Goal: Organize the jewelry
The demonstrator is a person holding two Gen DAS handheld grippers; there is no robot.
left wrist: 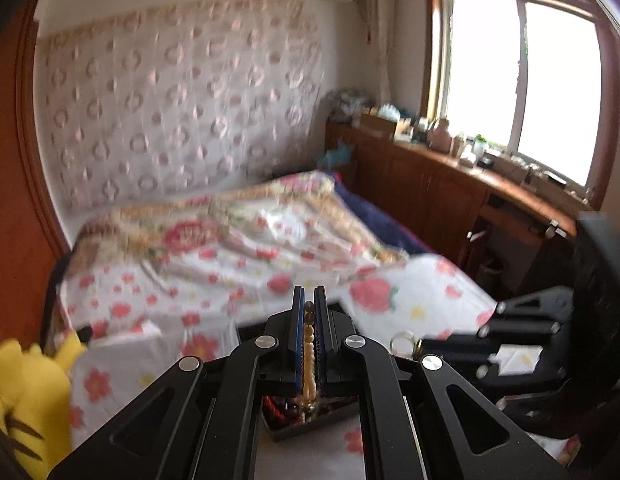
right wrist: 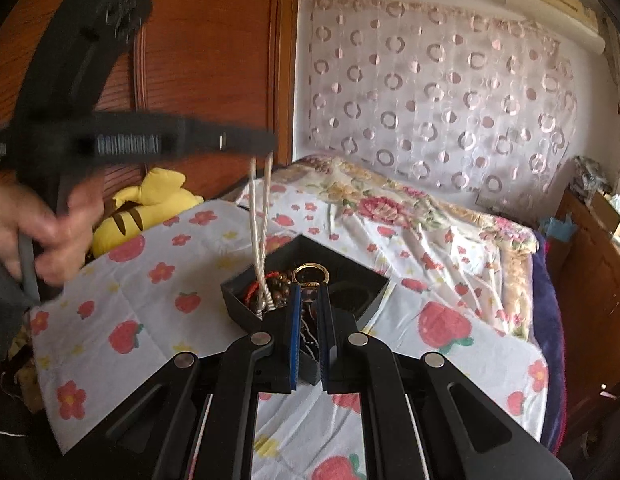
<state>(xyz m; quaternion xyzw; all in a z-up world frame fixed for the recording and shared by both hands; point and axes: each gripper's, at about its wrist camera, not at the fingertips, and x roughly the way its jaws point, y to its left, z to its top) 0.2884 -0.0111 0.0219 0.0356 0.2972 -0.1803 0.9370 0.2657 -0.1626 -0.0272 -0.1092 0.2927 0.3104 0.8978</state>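
Note:
My left gripper [left wrist: 309,300] is shut on a pale beaded strand [left wrist: 308,360] and holds it up; in the right wrist view the left gripper [right wrist: 265,148] is raised at the upper left, with the strand [right wrist: 258,224] hanging down into the black jewelry box [right wrist: 249,316]. The box holds red cord, dark beads [right wrist: 278,285] and a gold ring [right wrist: 310,272]. My right gripper [right wrist: 309,294] sits at the box's near edge, jaws narrowly apart around dark beads; whether it grips them is unclear. In the left wrist view the right gripper [left wrist: 414,346] holds the gold ring's edge.
The box sits on a strawberry-print cloth [right wrist: 149,288] over a board beside a bed [right wrist: 410,216]. A yellow plush toy [right wrist: 149,204] lies at the left. A wooden cabinet [left wrist: 450,192] with clutter runs under the window at the right.

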